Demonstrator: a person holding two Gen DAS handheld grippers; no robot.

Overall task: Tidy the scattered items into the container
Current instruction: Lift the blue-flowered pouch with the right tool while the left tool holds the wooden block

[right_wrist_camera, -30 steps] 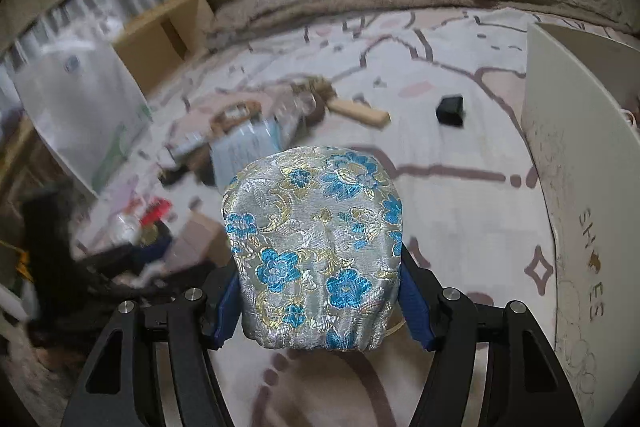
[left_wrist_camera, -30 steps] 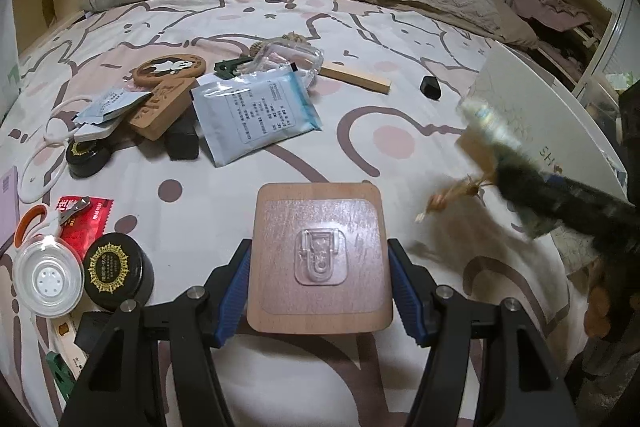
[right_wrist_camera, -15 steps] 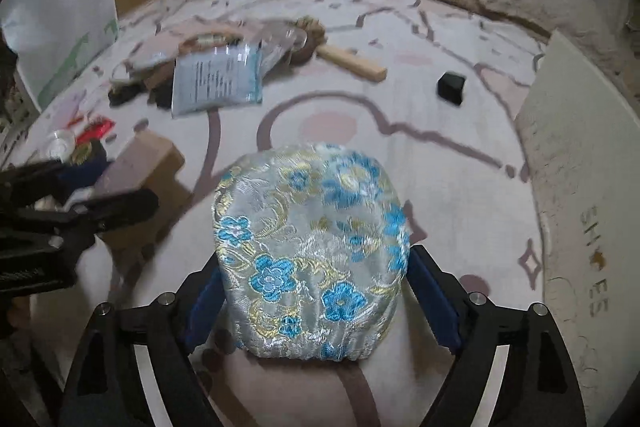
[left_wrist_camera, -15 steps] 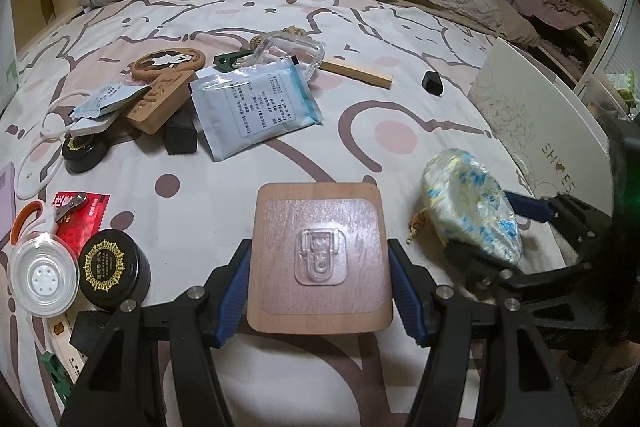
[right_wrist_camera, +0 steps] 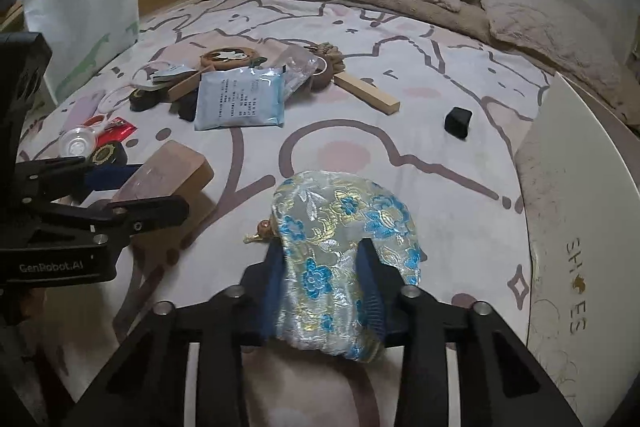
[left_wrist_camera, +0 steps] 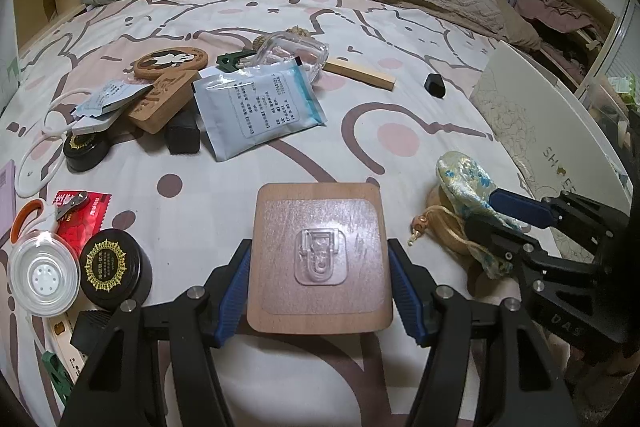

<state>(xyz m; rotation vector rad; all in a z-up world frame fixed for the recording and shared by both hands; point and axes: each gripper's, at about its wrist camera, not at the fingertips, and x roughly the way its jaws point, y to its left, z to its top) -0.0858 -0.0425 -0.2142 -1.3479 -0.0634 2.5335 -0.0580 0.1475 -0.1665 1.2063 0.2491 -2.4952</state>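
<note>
Now the left gripper [left_wrist_camera: 318, 283] is clamped on a flat wooden block [left_wrist_camera: 319, 259] with rounded corners and a clear plastic hook on its face, held over the bedspread [left_wrist_camera: 360, 115]. Beside it, the right gripper [right_wrist_camera: 324, 291] pinches a silky brocade pouch [right_wrist_camera: 344, 259], blue flowers on gold, near the white box [right_wrist_camera: 580, 227] at the bed's right edge.
</note>
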